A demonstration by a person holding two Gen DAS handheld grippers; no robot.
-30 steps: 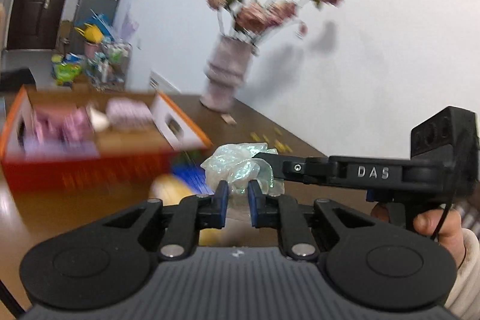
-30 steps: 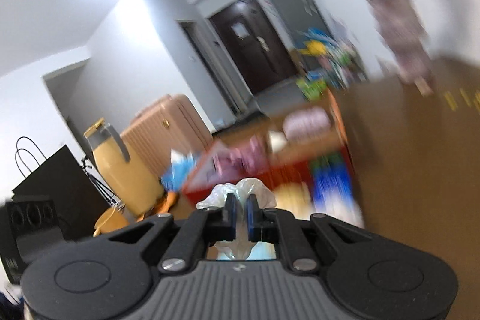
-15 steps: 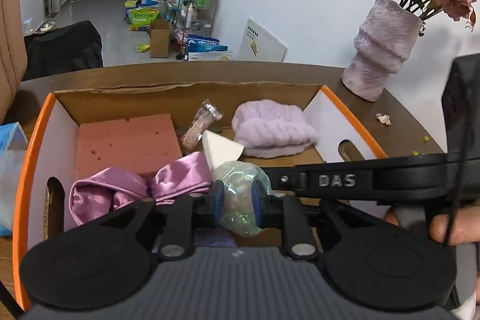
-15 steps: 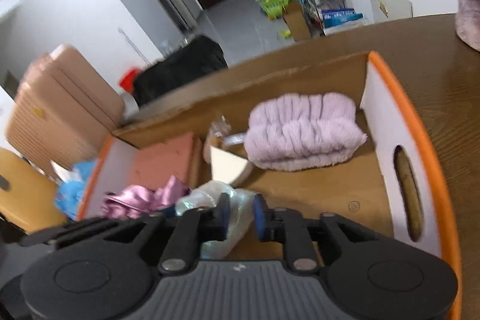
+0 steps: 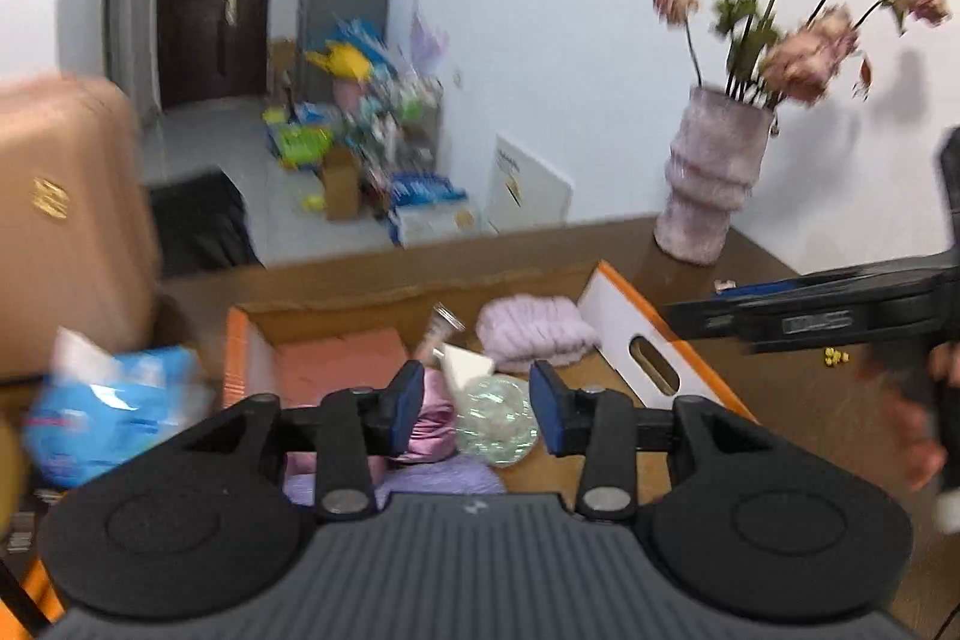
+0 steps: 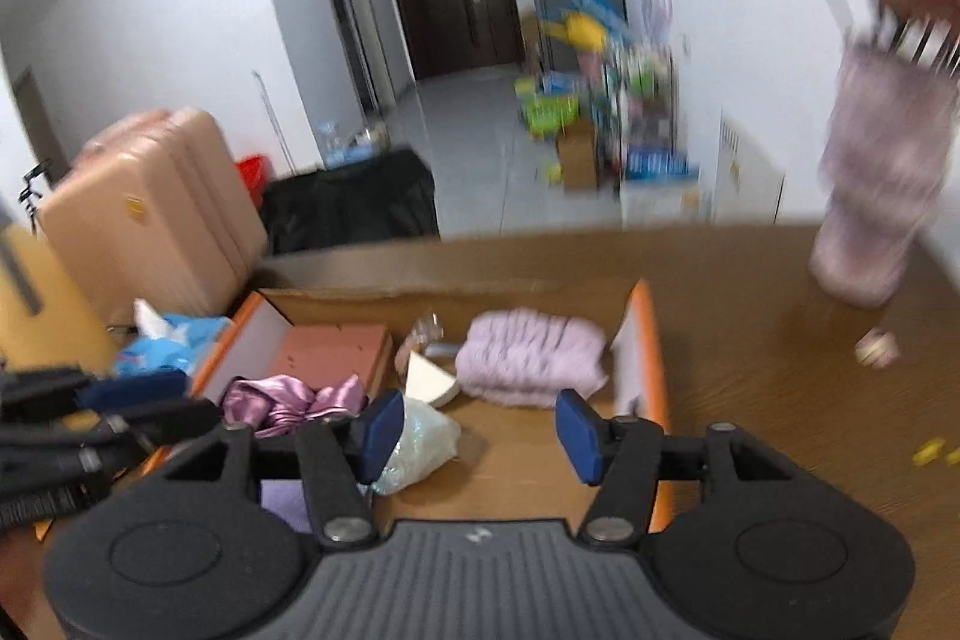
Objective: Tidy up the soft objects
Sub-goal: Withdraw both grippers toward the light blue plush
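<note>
An orange-edged cardboard box [image 5: 651, 316] [image 6: 647, 334] sits on the brown table. Inside it lie an iridescent crinkly bag [image 5: 495, 421] [image 6: 420, 445], a lilac fluffy headband [image 5: 537, 331] [image 6: 531, 358], a pink sponge block [image 5: 342, 364] [image 6: 333, 349], a pink satin scrunchie [image 5: 423, 424] [image 6: 288, 397] and a white wedge sponge [image 5: 468, 370] [image 6: 429, 379]. My left gripper [image 5: 477, 403] is open and empty just above the bag. My right gripper [image 6: 474, 436] is open and empty above the box floor, with the bag beside its left finger.
A pale pink vase with flowers [image 5: 711, 187] [image 6: 876, 196] stands on the table right of the box. A blue tissue pack [image 5: 108, 418] [image 6: 171, 337] lies left of the box. A pink suitcase [image 6: 150, 214] stands beyond the table's left edge.
Both grippers have opened and let go of the iridescent bag, which now lies in the box. Both have pulled back and up from the box.
</note>
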